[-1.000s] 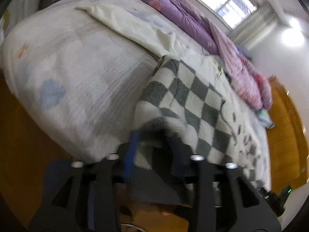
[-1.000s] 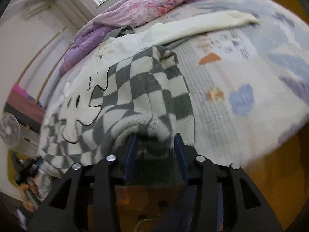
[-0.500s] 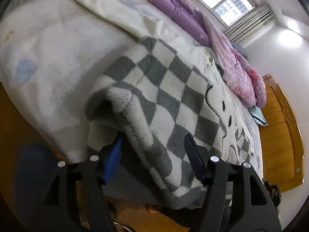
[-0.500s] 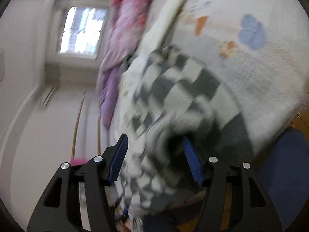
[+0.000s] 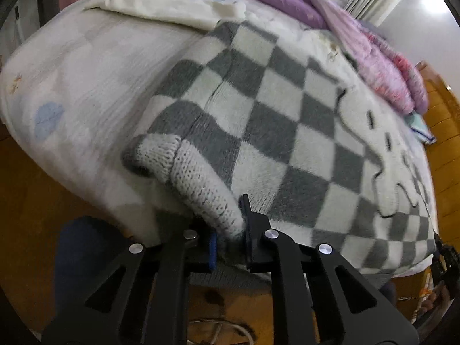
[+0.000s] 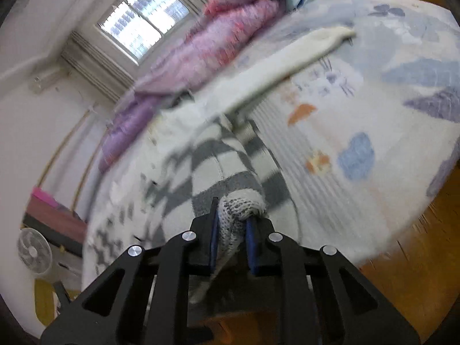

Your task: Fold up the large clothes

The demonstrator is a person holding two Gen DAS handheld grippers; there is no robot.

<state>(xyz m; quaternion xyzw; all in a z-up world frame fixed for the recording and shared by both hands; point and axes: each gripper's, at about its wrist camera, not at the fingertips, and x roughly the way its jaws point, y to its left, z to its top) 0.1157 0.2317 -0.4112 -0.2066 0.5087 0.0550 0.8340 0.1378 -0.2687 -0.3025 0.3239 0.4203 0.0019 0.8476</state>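
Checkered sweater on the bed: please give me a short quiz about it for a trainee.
1. True or false: the left tool is shut on the sweater.
2. Which part does the right tool pinch? A) the knit hem B) the cream garment
3. Fill in: the purple ____ lies beyond the sweater, toward the window.

Key: 1 true; 2 A; 3 quilt.

sweater: fuzzy knit, ribbed hem | floor: glossy wood
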